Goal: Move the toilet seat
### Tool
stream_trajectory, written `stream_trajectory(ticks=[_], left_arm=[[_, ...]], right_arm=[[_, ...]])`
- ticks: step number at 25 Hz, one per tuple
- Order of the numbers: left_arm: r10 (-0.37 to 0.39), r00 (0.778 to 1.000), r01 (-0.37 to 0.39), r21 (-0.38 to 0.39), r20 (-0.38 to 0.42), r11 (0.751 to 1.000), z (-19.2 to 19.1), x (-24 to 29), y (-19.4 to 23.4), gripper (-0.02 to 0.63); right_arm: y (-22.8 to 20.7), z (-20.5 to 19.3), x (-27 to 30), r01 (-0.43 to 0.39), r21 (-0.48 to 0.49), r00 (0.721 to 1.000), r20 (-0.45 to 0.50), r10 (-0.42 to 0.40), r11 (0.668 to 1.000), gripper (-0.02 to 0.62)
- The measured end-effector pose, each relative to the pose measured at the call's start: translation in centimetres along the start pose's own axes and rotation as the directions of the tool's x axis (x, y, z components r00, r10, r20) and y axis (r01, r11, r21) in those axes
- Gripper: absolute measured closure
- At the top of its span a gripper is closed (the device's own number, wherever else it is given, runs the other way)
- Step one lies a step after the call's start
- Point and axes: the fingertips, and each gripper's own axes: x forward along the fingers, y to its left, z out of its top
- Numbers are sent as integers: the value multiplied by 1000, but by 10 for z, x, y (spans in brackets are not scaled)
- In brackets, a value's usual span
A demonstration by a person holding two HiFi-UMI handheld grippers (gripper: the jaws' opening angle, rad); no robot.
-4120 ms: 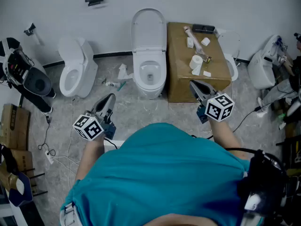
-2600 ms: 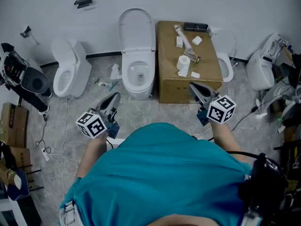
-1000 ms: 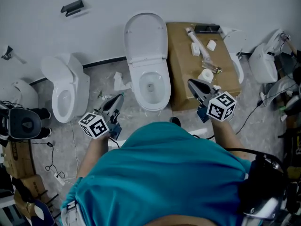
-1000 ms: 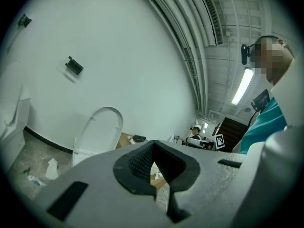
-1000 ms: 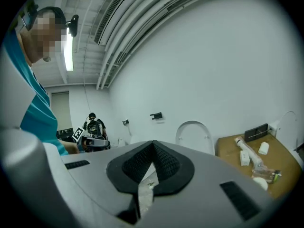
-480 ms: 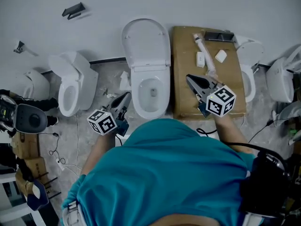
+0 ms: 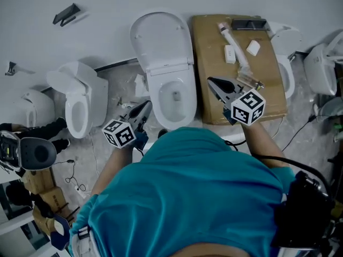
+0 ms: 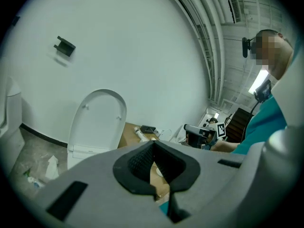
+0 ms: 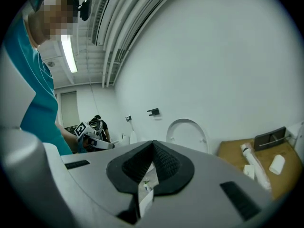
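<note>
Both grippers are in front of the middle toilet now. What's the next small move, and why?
Probably open the jaws of the right gripper and reach toward the edge of the raised seat. Both it and the left gripper are shut and empty, short of the toilet. The seat stands upright against the wall above the bowl, with nothing touching it.

Grey mottled stone floor (image 7: pixel 303 103). Centre, far: white ceramic toilet with raised lid (image 7: pixel 171 98). Just right of it: brown cardboard box (image 7: pixel 211 52). Right of box: another white toilet (image 7: pixel 284 71). Left: smaller white toilet (image 7: pixel 80 106). White paper scraps (image 7: pixel 140 84) between left and centre toilets. Thin black cable (image 7: pixel 297 135) near right; thin white cables (image 7: pixel 75 183) near left.
</note>
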Motion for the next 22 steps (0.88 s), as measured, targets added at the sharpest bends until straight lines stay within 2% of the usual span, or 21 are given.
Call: stream_trajectory(ticks=[4, 7, 11, 14, 16, 18, 22], left_arm=[[-15, 996, 15, 2, -85, 1000, -17, 16, 31, 606], [-10, 985, 14, 17, -174, 1000, -45, 32, 49, 606], [18, 953, -2, 54, -301, 999, -94, 45, 71, 604], [55, 914, -13, 108, -402, 994, -138, 56, 91, 599], [80, 870, 4, 170, -486, 985, -173, 64, 105, 589], [105, 809, 43, 236, -578, 971, -212, 69, 119, 572], [140, 651, 181, 331, -746, 926, -298, 73, 145, 516]], right_arm=[[0, -18, 23, 27, 21, 1000, -16, -26, 999, 597], [-8, -35, 36, 49, 38, 998, -37, -47, 998, 597], [-13, -58, 52, 47, 43, 996, -72, -44, 998, 597], [-18, -78, 62, 38, 49, 995, -90, -33, 998, 597], [-21, -94, 69, 31, 55, 994, -103, -25, 998, 597], [-22, -110, 76, 24, 61, 993, -116, -17, 998, 597], [-23, -137, 88, 13, 87, 993, -117, -3, 996, 597]])
